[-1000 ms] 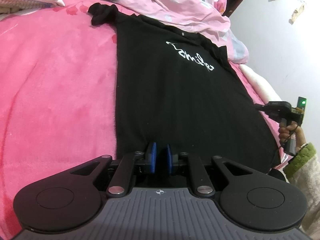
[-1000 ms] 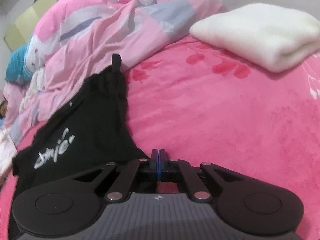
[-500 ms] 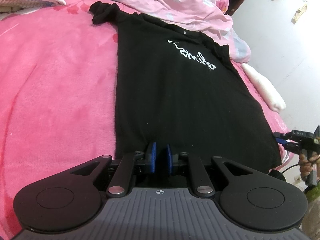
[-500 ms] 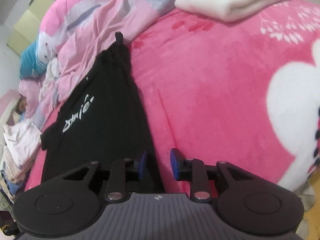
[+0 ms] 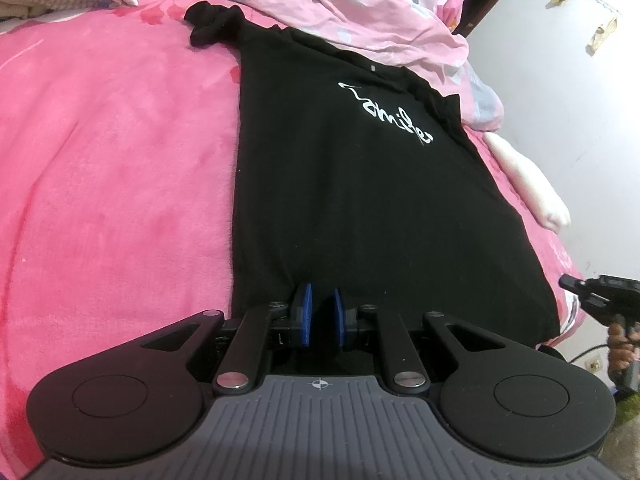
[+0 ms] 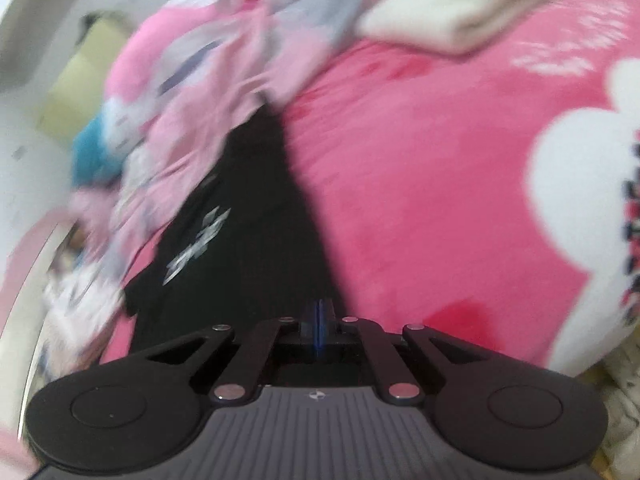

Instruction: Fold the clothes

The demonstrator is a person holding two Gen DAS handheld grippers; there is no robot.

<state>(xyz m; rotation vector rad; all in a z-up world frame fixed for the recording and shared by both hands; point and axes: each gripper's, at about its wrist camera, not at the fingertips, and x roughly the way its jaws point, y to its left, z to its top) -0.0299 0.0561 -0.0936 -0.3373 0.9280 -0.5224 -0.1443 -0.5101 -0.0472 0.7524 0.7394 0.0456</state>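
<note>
Lying flat, front up, on plush pink fleece blanket point(image 5: 112, 184): black knit T-shirt with white script lettering point(image 5: 360, 200), roughly trapezoid in outline, one short sleeve bunched into a crumpled knot at far left corner, hem nearest the camera

Pinching that hem near its left end: left gripper, black linkage arms with blue rubber pads point(image 5: 320, 320), pads drawn close with a fold of black cloth between them

Seen at right edge of left wrist view: right gripper, black, pistol-shaped, hand-held point(image 5: 600, 296), just past the shirt's right hem corner; own view motion-blurred, blue pads pressed together edge to edge, black fabric directly ahead, grip on cloth not discernible

Heaped along shirt's far edge: rumpled thin cotton quilt, pale pink with grey-blue patches point(image 5: 360, 4), creased and puffy

Resting on blanket, far right: folded cream-white towel, thick, soft-cornered point(image 6: 456, 12)
</note>
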